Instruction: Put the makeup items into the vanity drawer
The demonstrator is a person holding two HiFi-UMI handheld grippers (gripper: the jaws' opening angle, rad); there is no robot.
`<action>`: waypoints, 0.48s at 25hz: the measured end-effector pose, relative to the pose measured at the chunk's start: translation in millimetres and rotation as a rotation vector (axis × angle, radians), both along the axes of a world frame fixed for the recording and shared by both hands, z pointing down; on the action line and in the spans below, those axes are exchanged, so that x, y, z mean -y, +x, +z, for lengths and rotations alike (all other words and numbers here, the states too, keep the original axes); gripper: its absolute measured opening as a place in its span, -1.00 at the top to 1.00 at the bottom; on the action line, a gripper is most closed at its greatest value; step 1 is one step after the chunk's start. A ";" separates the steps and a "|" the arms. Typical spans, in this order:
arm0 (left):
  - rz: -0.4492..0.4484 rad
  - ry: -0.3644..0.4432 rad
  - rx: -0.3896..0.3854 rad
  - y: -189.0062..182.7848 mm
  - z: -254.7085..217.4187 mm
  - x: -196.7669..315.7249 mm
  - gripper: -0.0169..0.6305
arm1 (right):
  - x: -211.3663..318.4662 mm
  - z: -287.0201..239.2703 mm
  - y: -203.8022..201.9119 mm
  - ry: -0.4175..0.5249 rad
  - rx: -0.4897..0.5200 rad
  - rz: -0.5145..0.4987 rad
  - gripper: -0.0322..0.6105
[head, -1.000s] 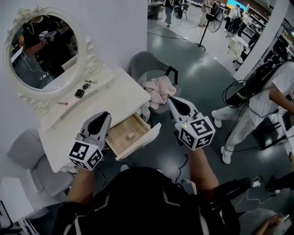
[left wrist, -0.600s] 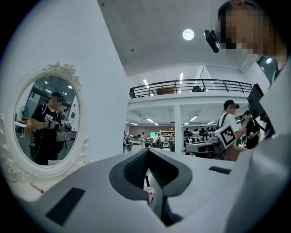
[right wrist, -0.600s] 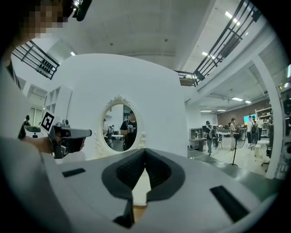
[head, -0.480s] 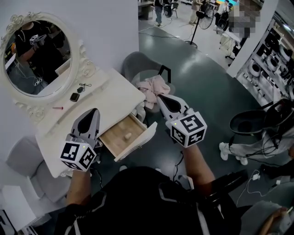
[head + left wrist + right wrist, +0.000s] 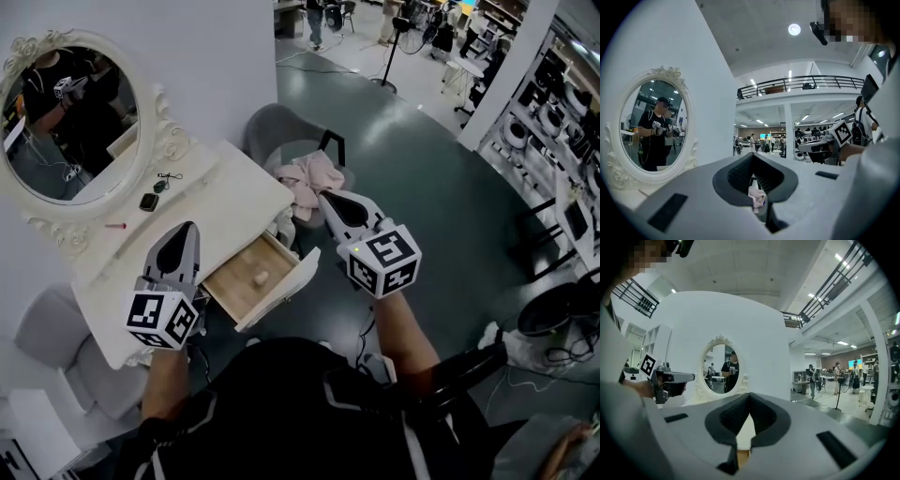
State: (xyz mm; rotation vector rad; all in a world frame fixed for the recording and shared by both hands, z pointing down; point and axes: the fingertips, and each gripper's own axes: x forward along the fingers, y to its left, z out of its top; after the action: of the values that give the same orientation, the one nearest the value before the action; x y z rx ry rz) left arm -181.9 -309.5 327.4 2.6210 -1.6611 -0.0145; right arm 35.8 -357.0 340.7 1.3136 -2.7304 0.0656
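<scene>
The white vanity (image 5: 234, 202) has its drawer (image 5: 246, 278) pulled open, and a small pale item (image 5: 262, 277) lies on the wooden bottom. On the top by the oval mirror (image 5: 70, 122) rest a black compact (image 5: 148, 201), a small black clip (image 5: 169, 178) and a red stick (image 5: 115, 226). My left gripper (image 5: 183, 234) hovers over the vanity top just left of the drawer, shut and empty. My right gripper (image 5: 328, 199) hangs right of the drawer front, jaws together, holding nothing. In the left gripper view my left gripper (image 5: 752, 157) points toward a pink cloth (image 5: 757, 199).
A grey chair (image 5: 277, 131) with the pink cloth (image 5: 314, 178) on it stands at the vanity's far right corner. A grey stool (image 5: 56, 319) sits at the left. Shelves (image 5: 562, 103) line the right side, and a stand (image 5: 386, 56) is on the floor behind.
My left gripper has drifted slightly left, away from the drawer's corner. The right gripper shifted a little left. The person in white at the right has gone out of view.
</scene>
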 end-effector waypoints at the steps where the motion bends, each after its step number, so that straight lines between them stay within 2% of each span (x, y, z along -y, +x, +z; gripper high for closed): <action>1: 0.004 0.001 0.000 0.4 -0.5 0.4 0.94 | 0.7 0.2 -0.4 -0.002 0.000 0.001 0.89; 12: 0.014 -0.002 0.011 -1.9 0.9 5.3 0.94 | 3.1 2.6 -9.7 -0.013 -0.019 -0.023 0.89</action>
State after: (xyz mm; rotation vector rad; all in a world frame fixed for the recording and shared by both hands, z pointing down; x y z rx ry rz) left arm -183.8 -314.8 328.3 2.6364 -1.6448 0.0018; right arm 26.1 -360.1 343.4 1.2731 -2.7238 0.0686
